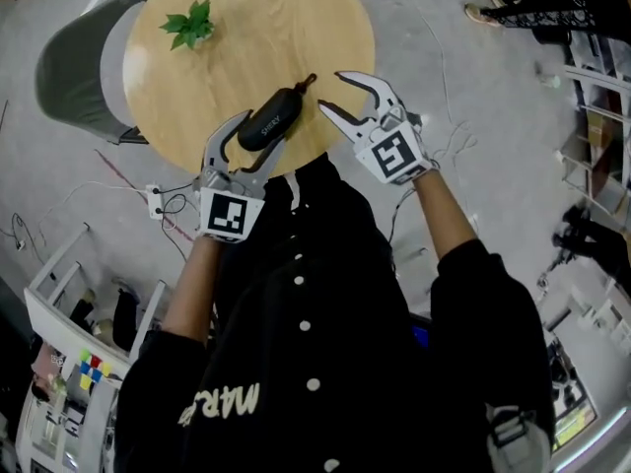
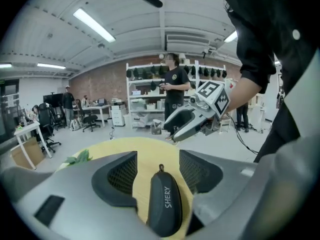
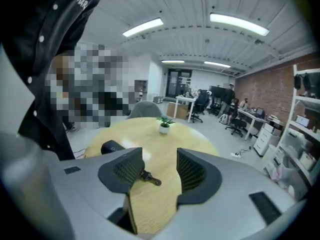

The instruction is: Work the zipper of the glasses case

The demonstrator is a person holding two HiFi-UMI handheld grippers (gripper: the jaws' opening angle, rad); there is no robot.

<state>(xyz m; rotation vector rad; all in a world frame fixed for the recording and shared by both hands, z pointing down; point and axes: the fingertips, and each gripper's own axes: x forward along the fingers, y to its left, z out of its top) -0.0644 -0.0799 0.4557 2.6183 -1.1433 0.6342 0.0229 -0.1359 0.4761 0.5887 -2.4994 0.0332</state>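
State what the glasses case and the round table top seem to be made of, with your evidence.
Glasses case: matte black, probably a moulded fabric-covered shell; its surface is dull and smoothly rounded. Table top: light wood or wood-look laminate, satin; faint grain shows.

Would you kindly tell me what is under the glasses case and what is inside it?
The glasses case lies directly on the wood of the round table; nothing else shows beneath it. The case looks closed, so whatever is inside cannot be seen.
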